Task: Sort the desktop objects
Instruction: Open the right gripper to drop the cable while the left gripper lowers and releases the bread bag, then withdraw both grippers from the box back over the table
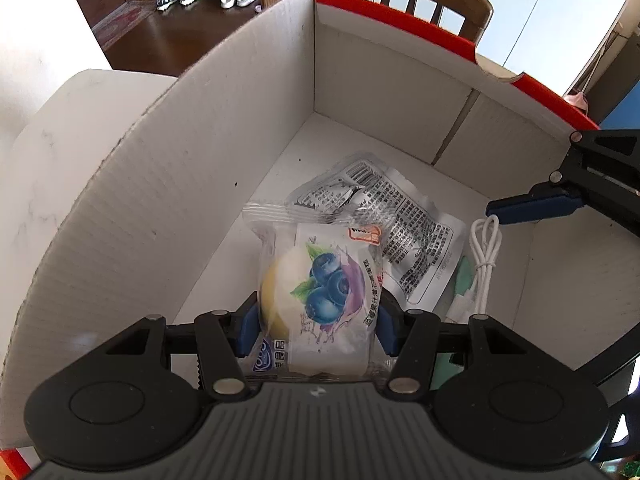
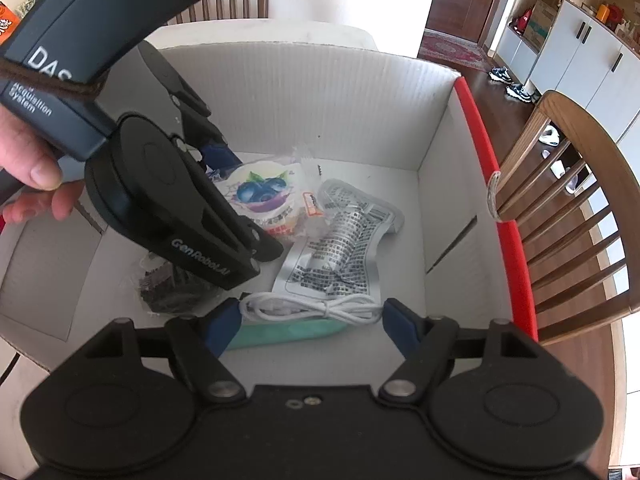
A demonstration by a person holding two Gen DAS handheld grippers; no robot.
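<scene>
The blueberry snack bag (image 1: 320, 300) is being squeezed between the left tool (image 1: 316, 326) pads. The white cable (image 2: 316, 308) is lying between the right tool (image 2: 312, 320) pads, which are being kept apart, untouched.

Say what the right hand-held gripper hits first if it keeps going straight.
Probably the white cable lying on the green case, directly between the open fingers of the right hand-held gripper; depth is unclear.

The left gripper (image 2: 224, 184) hides most of a dark packet (image 2: 168, 284) beneath it
</scene>
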